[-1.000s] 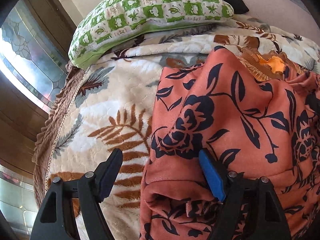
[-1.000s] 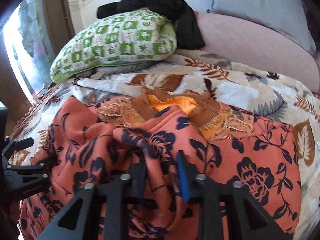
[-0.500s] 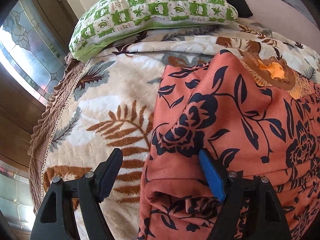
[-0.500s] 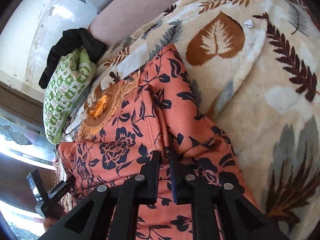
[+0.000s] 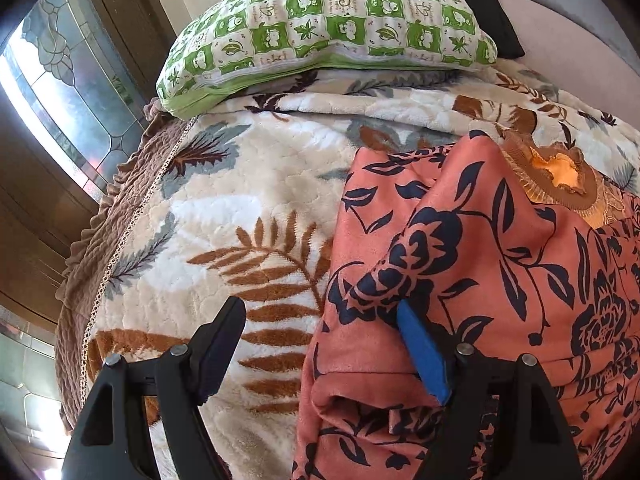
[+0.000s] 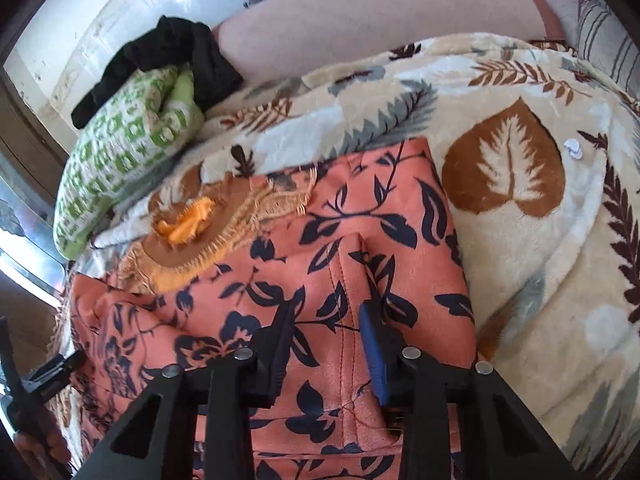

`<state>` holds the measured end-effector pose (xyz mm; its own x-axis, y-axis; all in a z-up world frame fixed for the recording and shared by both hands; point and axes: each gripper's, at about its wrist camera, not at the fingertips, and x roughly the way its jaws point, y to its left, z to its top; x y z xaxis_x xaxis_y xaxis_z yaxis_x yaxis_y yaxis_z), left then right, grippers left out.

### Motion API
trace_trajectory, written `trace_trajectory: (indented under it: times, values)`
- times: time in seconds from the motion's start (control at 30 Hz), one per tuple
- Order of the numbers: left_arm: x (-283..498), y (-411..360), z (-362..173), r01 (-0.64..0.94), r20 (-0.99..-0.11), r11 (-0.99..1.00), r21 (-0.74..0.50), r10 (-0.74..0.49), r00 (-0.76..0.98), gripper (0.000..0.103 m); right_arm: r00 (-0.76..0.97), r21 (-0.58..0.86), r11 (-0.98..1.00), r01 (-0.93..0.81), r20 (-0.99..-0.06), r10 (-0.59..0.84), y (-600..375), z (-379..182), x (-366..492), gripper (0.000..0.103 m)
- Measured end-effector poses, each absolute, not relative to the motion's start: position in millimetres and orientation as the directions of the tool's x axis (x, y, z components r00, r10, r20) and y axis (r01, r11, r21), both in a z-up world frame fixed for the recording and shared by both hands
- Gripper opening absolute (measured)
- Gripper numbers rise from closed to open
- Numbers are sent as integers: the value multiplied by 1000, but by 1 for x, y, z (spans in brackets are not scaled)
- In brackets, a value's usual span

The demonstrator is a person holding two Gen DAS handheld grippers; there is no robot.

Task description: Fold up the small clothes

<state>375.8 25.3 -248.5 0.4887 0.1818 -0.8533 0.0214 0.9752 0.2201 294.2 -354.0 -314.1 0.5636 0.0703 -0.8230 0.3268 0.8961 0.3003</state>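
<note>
A small orange-red garment with dark floral print (image 5: 500, 264) lies on a leaf-patterned blanket (image 5: 224, 216); its orange fringed neckline (image 5: 560, 176) points toward the pillow. My left gripper (image 5: 320, 316) is open, straddling the garment's left edge and a folded cuff below it. In the right wrist view the garment (image 6: 360, 232) lies with a raised fold along a seam, and my right gripper (image 6: 328, 316) is open around that fold. The left gripper also shows at the left edge of the right wrist view (image 6: 48, 372).
A green-and-white checked pillow (image 5: 328, 24) lies at the bed head with a black cloth (image 6: 168, 56) on it. A pink headboard (image 6: 380, 20) is behind. A brown frilled bed edge (image 5: 100, 248) and a stained-glass window (image 5: 60, 80) are at the left.
My right gripper has opened, letting go of the garment fold, and swung to face the bed head. The left gripper has stayed open at the garment's left edge.
</note>
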Motion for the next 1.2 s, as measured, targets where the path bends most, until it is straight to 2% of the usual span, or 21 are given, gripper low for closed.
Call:
trace_trajectory:
  times: [0.03,0.07,0.23,0.3,0.4,0.47,0.53,0.57,0.67,0.73,0.83,0.93,0.97,1.0,1.03,1.07,1.2]
  values:
    - [377,27,-248,14,-854,976,215,181,488,79,563,253,912,323,-826,30,-350,-312,293,8]
    - [377,28,-247,4,-853,977,211,182,488,79,571,218,925,312,-821,1,-346,-307,290,0]
    - [377,34,-241,-35,-840,978,205,195,506,79,701,135,937,323,-699,-141,-340,-258,265,0]
    - [376,34,-239,-38,-835,978,205,195,515,79,694,132,917,376,-696,-184,-351,-256,260,0]
    - [378,34,-239,-47,-833,977,210,204,515,79,657,281,887,366,-753,-32,-378,-270,271,4]
    - [378,33,-240,-51,-833,976,211,207,514,79,667,388,853,351,-742,63,-386,-276,274,4]
    - [378,32,-241,-51,-830,974,220,214,514,79,693,416,851,319,-715,90,-383,-275,274,7]
    - [378,32,-241,-49,-829,973,226,218,515,79,700,416,858,301,-708,98,-381,-275,274,17]
    - [378,30,-243,-42,-824,969,242,228,518,79,699,461,843,278,-699,151,-379,-283,277,81]
    - [378,29,-244,-41,-825,968,246,231,516,79,723,519,810,274,-666,182,-382,-289,275,81]
    - [378,27,-246,-36,-825,967,252,234,514,79,682,505,821,268,-701,209,-382,-300,283,71]
    - [378,23,-248,-26,-824,965,262,237,515,79,620,447,840,307,-764,180,-381,-320,291,51]
    - [378,22,-249,-23,-824,964,263,237,515,79,612,425,854,299,-773,171,-378,-321,293,40]
    - [379,22,-249,-23,-823,964,265,239,515,79,594,396,872,289,-788,161,-373,-320,294,37]
    - [379,22,-249,-25,-823,964,266,240,515,79,580,374,886,275,-799,157,-367,-320,294,28]
    - [379,22,-249,-27,-824,964,263,239,513,79,574,357,899,253,-804,158,-360,-318,293,13]
    - [380,24,-246,-40,-821,967,251,235,520,79,627,260,947,189,-774,87,-337,-296,282,9]
